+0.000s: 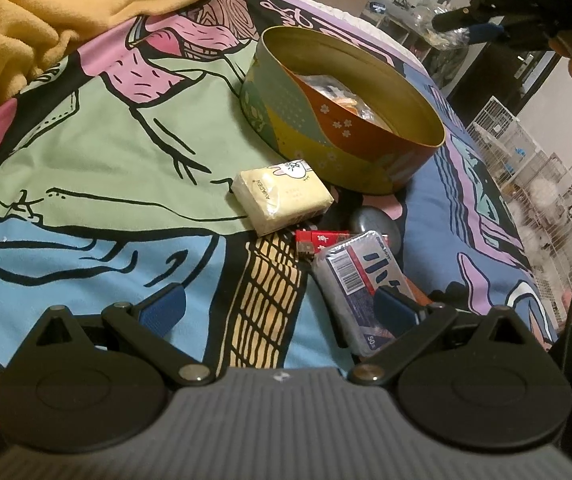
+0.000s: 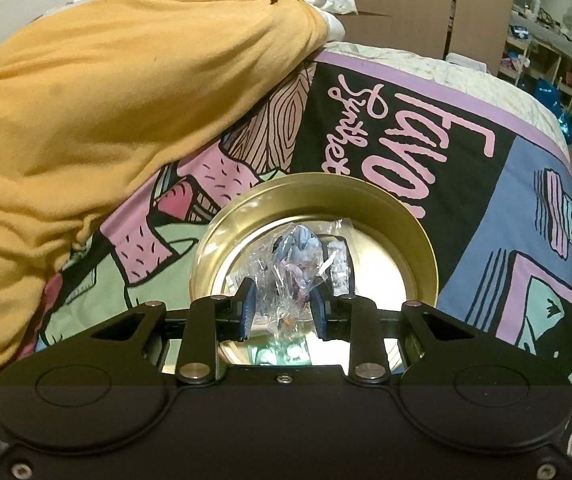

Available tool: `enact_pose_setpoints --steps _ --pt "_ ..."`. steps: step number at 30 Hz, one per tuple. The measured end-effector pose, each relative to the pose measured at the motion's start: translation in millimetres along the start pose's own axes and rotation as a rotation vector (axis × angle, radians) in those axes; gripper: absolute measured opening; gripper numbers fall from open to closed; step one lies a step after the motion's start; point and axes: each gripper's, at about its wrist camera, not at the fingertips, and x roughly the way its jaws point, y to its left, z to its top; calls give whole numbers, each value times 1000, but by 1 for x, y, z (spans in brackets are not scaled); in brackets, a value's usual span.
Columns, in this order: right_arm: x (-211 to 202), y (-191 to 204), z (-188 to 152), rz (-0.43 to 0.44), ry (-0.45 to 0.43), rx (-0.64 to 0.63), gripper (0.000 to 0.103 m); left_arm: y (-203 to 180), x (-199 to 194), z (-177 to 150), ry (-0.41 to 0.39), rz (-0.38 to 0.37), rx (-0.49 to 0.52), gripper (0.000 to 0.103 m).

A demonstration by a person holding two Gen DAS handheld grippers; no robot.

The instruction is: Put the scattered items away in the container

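Observation:
A round gold-lined tin (image 1: 369, 168) stands on the printed bedspread with some wrapped items inside. In front of it lie a cream tissue pack (image 1: 282, 200), a red lighter-like item (image 1: 319, 240), a grey oval object (image 1: 373, 222) and a grey plastic-wrapped packet (image 1: 359, 280). My left gripper (image 1: 282, 306) hovers open just before them, its right finger (image 1: 393, 310) over the grey packet. At the top right, my right gripper (image 1: 463, 26) hangs above the tin. It is shut on a crinkled clear bag (image 2: 293, 264) with a small figure inside, held over the tin's (image 2: 417, 224) open mouth; the right gripper (image 2: 282, 308) points down.
A bunched yellow blanket (image 2: 106, 120) lies left of and behind the tin. The bedspread (image 1: 98, 160) spreads flat to the left of the items. White wire cages (image 1: 525, 152) stand past the bed's right edge, and shelves (image 2: 545, 40) stand far back.

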Motion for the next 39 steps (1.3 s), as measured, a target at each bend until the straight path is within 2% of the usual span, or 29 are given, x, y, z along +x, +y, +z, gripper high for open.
enact_pose_setpoints --steps 1,3,5,6,8,9,13,19,25,30,33,36,39 --pt "1 0 2 4 -6 8 29 0 0 0 1 -1 1 103" --pt "-1 -3 5 30 -35 25 44 0 0 0 2 -2 2 103" --pt "-6 -6 4 9 -63 53 94 0 -1 0 3 -2 3 103" --pt "-11 -6 1 -12 -91 63 102 0 -1 0 2 -1 3 103" --pt "-25 -8 -8 -27 -165 59 103 0 0 0 4 -1 2 103" --pt "-29 -10 -13 -15 -166 43 103 0 0 0 5 -1 3 103" --pt "-40 -22 -42 -7 -131 29 103 -1 1 -1 13 5 10 103" --pt "-55 -52 -109 -3 -79 76 103 -4 4 -1 34 19 27 103" --pt "-68 -77 -174 -43 -41 137 103 -13 7 -2 62 42 81 103" --pt "-75 -82 -210 -125 -40 95 103 -19 9 -2 90 36 99 103" --pt "-73 -83 -223 -139 -35 91 103 -21 13 -2 116 -16 28 103" --pt "-65 -89 -239 -122 -5 140 103 -22 21 -3 138 -59 -103 103" --pt "-59 -94 -240 -130 26 179 103 -25 30 -1 158 -95 -222 103"
